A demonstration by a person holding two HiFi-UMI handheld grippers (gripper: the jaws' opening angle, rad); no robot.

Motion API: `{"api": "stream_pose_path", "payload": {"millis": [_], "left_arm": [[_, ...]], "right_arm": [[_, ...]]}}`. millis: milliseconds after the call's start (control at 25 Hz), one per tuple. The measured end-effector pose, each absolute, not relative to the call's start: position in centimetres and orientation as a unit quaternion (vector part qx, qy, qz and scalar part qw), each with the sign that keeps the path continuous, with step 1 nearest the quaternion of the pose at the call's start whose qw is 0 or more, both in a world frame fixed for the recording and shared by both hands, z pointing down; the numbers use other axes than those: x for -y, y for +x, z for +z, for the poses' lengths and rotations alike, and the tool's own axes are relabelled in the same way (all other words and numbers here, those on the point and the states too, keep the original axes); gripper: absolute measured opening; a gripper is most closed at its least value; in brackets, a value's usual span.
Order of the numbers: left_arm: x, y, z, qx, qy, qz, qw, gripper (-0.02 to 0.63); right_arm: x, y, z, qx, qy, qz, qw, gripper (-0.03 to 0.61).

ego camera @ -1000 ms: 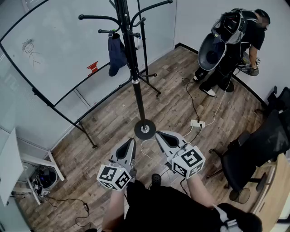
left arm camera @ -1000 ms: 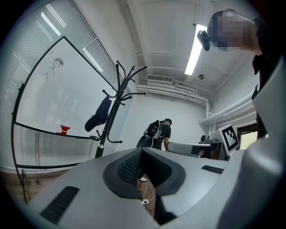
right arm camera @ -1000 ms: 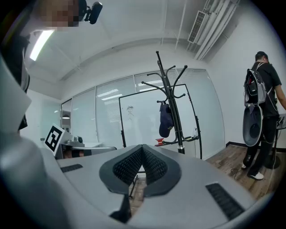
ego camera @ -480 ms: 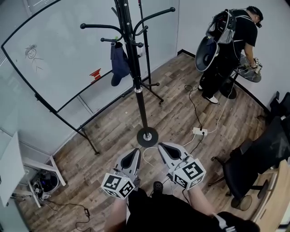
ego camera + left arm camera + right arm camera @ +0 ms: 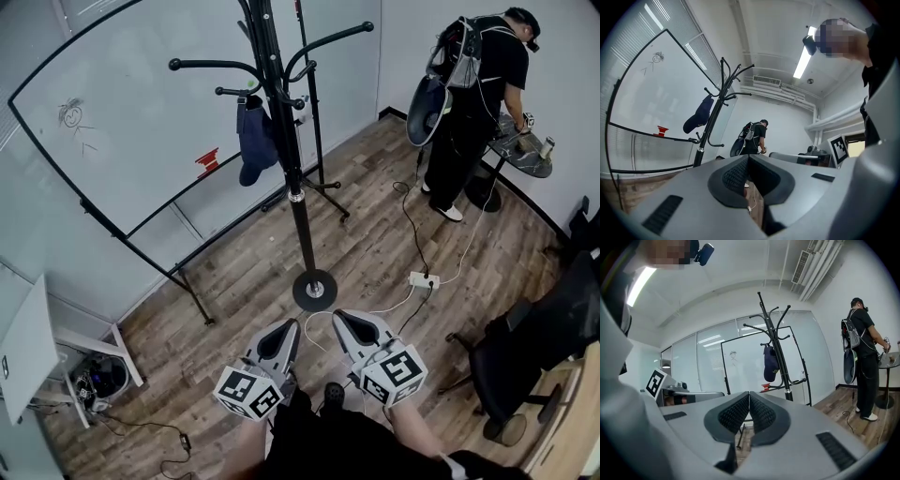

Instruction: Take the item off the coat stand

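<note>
1. Two claws sit side by side, closest to the wearer. The left claw point(image 5: 287, 328) has its jaws pressed together with nothing between them. The right claw point(image 5: 343, 319), just beside it, is likewise closed and empty. Both point roughly level over the wooden floor point(image 5: 234, 281).
2. Off to the left of the left claw, a round bin point(image 5: 101, 379) stands on the floor beneath a white surface point(image 5: 28, 349). It holds a dark tangle of things too small to tell apart.
3. Just ahead of both claw tips is the round base point(image 5: 315, 290) of the coat stand point(image 5: 298, 202). Its black pole rises straight up in front of the claws.
4. To the right of the right claw, a white power strip point(image 5: 419, 279) lies on the floor, and a black office chair point(image 5: 539, 323) stands further right.
5. The dark blue item point(image 5: 255, 139) hangs from a hook on the left side of the stand. It is above and ahead of both claws and well apart from them, nearer the left claw's side.
6. Behind the item stands a whiteboard point(image 5: 122, 112), with a small red object point(image 5: 208, 161) on its rail.
7. Farthest away, ahead and right of the right claw, a person point(image 5: 478, 89) stands at a small round surface point(image 5: 525, 157).
</note>
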State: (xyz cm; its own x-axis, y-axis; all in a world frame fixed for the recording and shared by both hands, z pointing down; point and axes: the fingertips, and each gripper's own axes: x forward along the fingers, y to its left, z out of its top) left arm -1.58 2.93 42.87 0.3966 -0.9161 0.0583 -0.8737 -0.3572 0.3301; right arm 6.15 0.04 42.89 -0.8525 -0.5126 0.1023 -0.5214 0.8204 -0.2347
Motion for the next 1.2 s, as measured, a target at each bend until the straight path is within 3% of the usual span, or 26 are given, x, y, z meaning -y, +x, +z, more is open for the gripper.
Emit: {"api": "stream_pose_path", "payload": {"millis": [800, 1200], "left_arm": [[6.4, -10.4, 41.1, 0.540, 0.834, -0.049, 0.100, 0.015], [11.5, -14.7, 41.6, 0.514, 0.850, -0.061, 0.100, 0.015]], "right_arm": [[8.3, -2.9, 41.3, 0.932, 0.345, 0.089, 0.061, 0.031], [11.7, -6.1, 41.0, 0.925, 0.364, 0.098, 0.041, 0.031]]}}
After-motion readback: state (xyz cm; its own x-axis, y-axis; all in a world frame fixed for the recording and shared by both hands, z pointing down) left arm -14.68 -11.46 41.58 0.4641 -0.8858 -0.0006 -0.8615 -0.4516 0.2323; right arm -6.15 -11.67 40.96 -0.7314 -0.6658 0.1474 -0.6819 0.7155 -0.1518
